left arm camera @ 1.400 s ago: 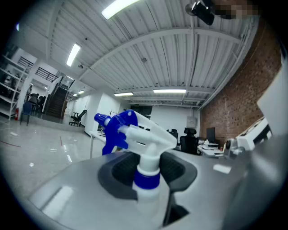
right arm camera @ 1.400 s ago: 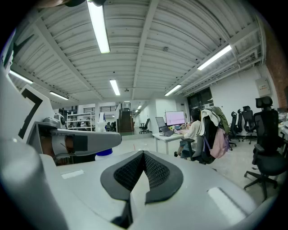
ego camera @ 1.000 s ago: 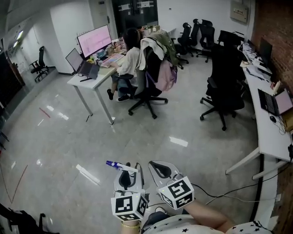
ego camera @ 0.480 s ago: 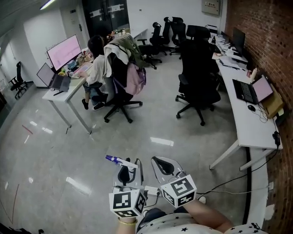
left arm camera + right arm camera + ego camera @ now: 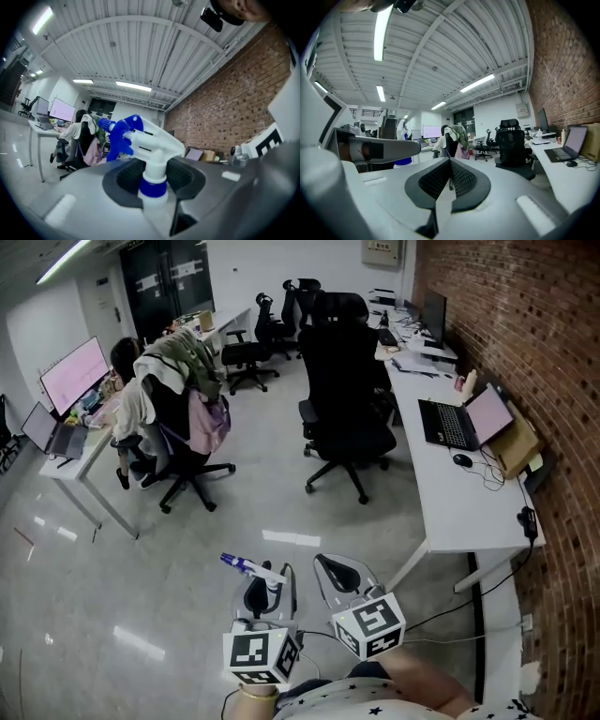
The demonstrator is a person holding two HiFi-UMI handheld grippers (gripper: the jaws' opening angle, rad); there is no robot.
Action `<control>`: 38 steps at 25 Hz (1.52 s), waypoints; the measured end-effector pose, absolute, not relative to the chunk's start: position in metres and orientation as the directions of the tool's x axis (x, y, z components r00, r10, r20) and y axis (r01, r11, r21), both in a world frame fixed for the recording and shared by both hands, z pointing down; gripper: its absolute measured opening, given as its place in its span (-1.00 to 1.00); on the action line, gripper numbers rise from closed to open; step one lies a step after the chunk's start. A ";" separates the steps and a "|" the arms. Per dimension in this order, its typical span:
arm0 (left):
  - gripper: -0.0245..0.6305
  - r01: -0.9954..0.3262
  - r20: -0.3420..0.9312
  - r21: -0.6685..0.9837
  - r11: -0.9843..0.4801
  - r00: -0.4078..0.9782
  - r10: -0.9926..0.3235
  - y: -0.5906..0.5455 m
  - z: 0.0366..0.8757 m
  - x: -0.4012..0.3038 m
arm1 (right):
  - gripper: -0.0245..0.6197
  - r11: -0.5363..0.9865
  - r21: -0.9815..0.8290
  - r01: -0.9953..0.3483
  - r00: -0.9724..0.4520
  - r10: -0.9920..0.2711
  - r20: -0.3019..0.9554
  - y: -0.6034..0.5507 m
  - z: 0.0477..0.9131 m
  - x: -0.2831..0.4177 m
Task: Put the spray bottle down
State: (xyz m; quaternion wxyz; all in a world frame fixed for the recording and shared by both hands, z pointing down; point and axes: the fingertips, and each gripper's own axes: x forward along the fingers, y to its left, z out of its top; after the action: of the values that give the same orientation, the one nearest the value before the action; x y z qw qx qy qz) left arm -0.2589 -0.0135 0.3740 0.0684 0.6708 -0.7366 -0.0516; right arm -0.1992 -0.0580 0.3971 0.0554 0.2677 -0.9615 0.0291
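Observation:
A spray bottle with a white head and a blue nozzle and trigger stands upright between the jaws of my left gripper, which is shut on its neck. In the left gripper view the bottle's head rises above the dark pads, blue collar at the neck, nozzle pointing left. My right gripper is held just to the right of it, level, jaws shut with nothing between them. Both are carried above the grey floor. From the right gripper view the bottle shows at the left.
A long white desk with laptops runs along the brick wall on the right. Black office chairs stand ahead. A person sits at a desk with a monitor at the left, behind a chair hung with clothes. Cables lie under the desk.
The whole view has swung to the right: the seated person has slid left and the desk by the brick wall has come closer. Both grippers keep their pose, the bottle still held.

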 end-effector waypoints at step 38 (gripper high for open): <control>-0.52 -0.843 0.034 0.060 -0.534 0.537 -0.843 -0.387 0.389 0.181 | -0.93 0.357 -0.026 -0.934 -0.355 -0.918 0.178 -0.376 0.421 0.264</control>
State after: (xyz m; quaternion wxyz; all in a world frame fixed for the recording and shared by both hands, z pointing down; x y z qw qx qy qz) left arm 0.1812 -0.3868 0.3888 0.0345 0.8759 -0.4812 0.0007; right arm 0.2637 -0.3759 0.4207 0.0662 0.5639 -0.8209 0.0611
